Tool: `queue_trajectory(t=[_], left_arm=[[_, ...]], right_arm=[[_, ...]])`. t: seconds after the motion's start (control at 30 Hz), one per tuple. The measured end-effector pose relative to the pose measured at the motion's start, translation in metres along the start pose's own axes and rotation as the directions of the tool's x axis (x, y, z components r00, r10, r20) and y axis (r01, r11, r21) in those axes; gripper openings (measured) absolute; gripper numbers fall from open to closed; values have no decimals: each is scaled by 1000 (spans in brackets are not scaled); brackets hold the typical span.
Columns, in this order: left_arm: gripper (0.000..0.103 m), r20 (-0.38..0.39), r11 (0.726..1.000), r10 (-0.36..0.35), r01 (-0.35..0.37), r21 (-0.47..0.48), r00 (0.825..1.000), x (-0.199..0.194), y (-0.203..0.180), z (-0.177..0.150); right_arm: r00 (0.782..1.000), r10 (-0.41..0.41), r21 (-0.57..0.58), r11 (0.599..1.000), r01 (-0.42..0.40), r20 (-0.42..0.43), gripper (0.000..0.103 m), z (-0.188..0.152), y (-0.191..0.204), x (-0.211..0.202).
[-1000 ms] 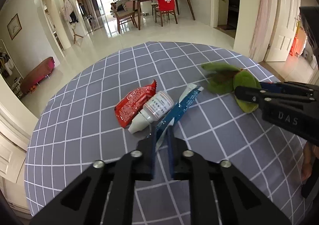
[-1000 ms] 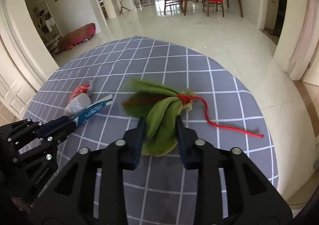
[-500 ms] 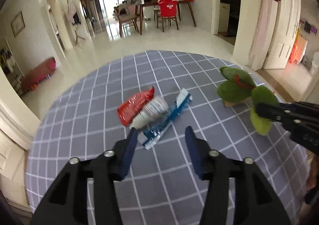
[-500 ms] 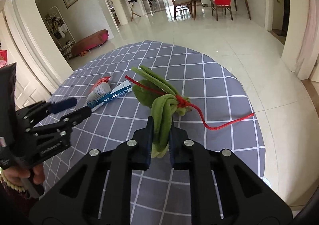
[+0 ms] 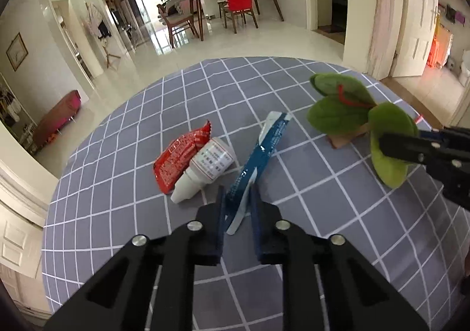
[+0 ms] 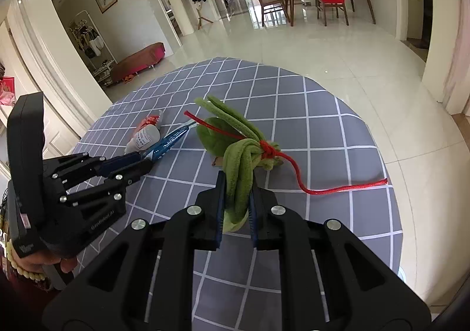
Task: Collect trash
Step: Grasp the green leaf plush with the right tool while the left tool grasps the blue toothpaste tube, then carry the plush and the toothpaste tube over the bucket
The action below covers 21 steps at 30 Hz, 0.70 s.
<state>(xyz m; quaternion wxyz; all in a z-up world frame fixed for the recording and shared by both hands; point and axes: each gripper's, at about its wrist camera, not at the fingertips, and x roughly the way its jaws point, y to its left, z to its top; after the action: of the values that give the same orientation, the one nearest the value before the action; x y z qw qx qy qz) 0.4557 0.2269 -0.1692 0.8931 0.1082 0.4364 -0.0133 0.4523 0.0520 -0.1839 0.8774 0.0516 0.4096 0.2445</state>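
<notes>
Left tongs [image 5: 237, 207]: narrowed onto the near end of the blue wrapper [image 5: 258, 155]; the wrapper runs away toward 1 o'clock across the table [image 5: 117, 199].
Right tongs [image 6: 237, 204]: clamped on the green leaf bundle [image 6: 239, 166], tied with a red cord [image 6: 332, 190] that trails toward 3 o'clock.
White bottle [image 5: 205, 169]: lying at 11 o'clock of the left tongs, touching the red packet [image 5: 179, 160] and just beside the wrapper.
Table edge: rounded; far rim at 12 o'clock, right rim near the cord's end.
Open room: bare checked cloth at 12 o'clock beyond the trash, and at 9 o'clock of the packet.
</notes>
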Motion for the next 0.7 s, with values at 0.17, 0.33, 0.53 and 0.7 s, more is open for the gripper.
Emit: queue_trajectory(t=[0.17,0.33,0.53,0.7], left_arm=[[12,32,996,-55,57,-66,998,-19,1,-9],[12,71,988,-100,107,-112,992,-46,-2,-15],[12,123,980,-148,162,-118,981,-83,-28,-20],[12,169,964,-236,252,-81,957,-111,-79,-24]], right_arm=[[1000,14,-9,1000,-14,5,14,-6,8,-7],[999,32,-11,999,-32,25,14,-11,13,-26],[996,40,-6,999,-40,80,14,-26,10,-71],[990,21,22,999,-25,143,14,-49,-13,-127]])
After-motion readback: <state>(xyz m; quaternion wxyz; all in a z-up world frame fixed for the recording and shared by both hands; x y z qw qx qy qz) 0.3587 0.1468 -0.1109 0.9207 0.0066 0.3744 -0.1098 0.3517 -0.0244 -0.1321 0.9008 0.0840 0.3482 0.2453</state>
